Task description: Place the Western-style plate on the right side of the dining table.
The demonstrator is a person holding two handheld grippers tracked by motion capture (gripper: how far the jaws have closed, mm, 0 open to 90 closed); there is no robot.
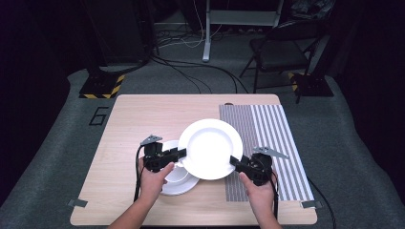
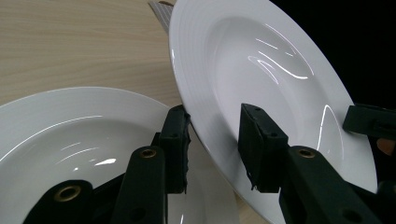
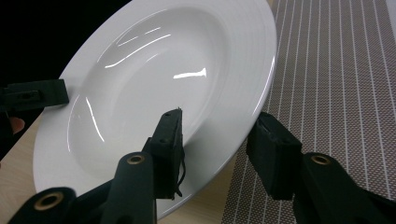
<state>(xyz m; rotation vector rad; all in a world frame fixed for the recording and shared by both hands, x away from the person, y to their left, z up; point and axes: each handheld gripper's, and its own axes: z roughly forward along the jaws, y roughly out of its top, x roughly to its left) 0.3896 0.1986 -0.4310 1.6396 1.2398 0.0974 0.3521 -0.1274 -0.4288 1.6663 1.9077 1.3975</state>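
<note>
A white deep plate [image 1: 210,148] sits near the middle of the pale wood worktop [image 1: 129,119], carried between the two claws and tilted. The left claw [image 1: 180,153] meets its rim at about nine o'clock and the right claw [image 1: 235,161] meets it at about four o'clock. In the left gripper view the left claw [image 2: 215,140] has one jaw under the rim and the other over the plate [image 2: 261,65]'s inner face, with some gap showing beside the upper jaw, so I cannot tell whether it is truly clamped. In the right gripper view the right claw [image 3: 219,140] likewise straddles the rim of the plate [image 3: 163,84], one jaw inside the bowl and one outside below the edge, and again I cannot tell whether it is pinching. A second white plate [image 1: 177,183] lies flat on the worktop at about seven o'clock from the carried one, partly beneath it and under the person's left hand [image 1: 154,181]. A striped mat [image 1: 274,143] covers the worktop from three o'clock outward, and the right hand [image 1: 260,193] is over its near edge.
</note>
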